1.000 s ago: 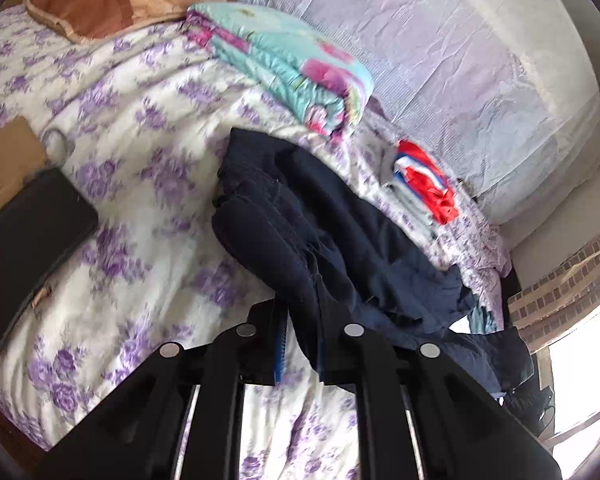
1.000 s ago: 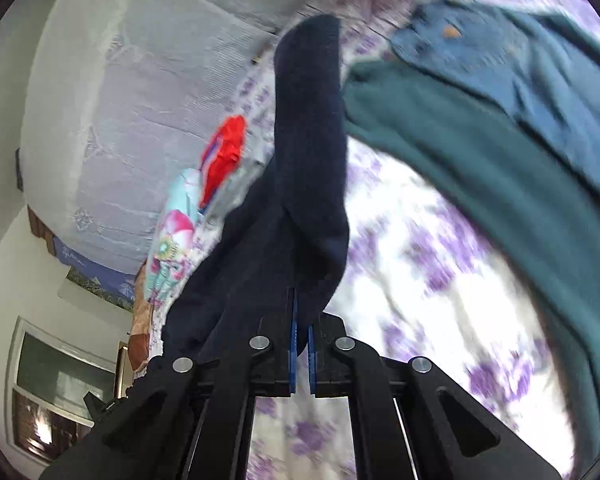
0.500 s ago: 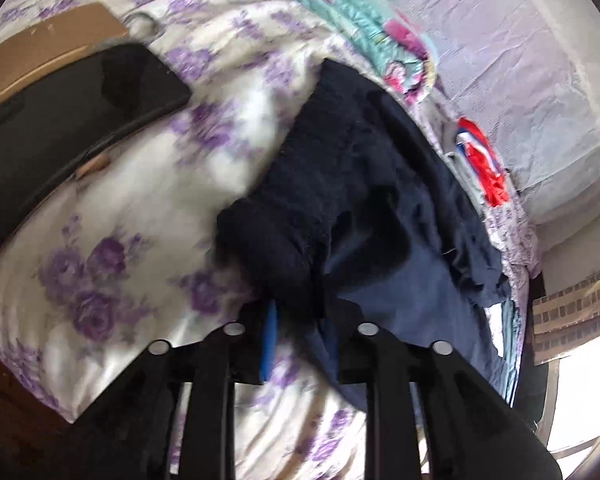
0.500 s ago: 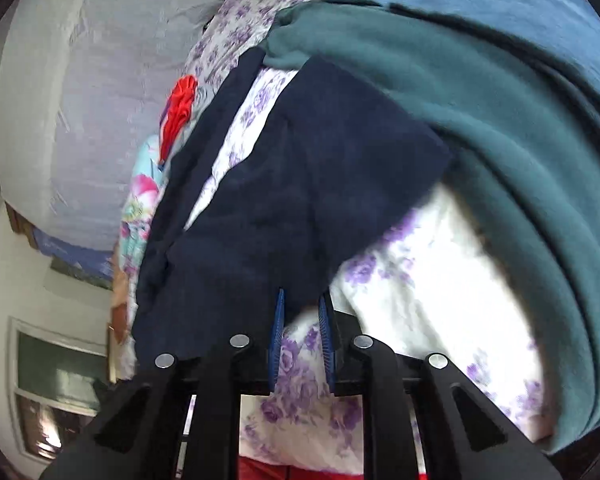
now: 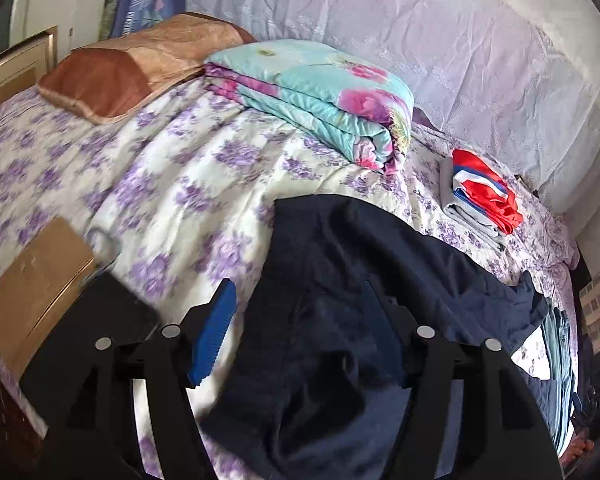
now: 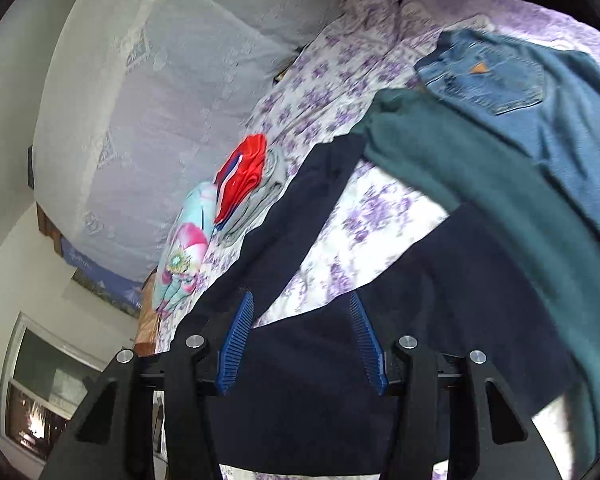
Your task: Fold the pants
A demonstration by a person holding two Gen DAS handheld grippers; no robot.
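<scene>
Pants (image 5: 340,320), navy, are lying spread on the bed (image 5: 172,176) with its purple-flowered sheet, partly folded, one leg (image 6: 300,216) stretching away toward the wall side.

Left claw (image 5: 300,324) is hanging released above the pants, blue pads (image 5: 214,332) wide apart, gripping nothing.

Right claw (image 6: 300,336) is likewise hanging released over the pants, both ribbed pads (image 6: 236,344) splayed with dark cloth showing between them.

Folded floral quilt (image 5: 320,96) is sitting beyond the pants, beside a brown pillow (image 5: 132,64).

Folded red, white and blue garment (image 5: 484,192) is resting on grey folded clothes (image 5: 460,216), just past the pants.

Teal garment (image 6: 480,184) and blue jeans (image 6: 500,80) are lying beside the pants, the teal edge overlapping the navy cloth.

Cardboard piece (image 5: 32,292) and a black flat object (image 5: 112,308) are lying near the pants at the bed's edge.
</scene>
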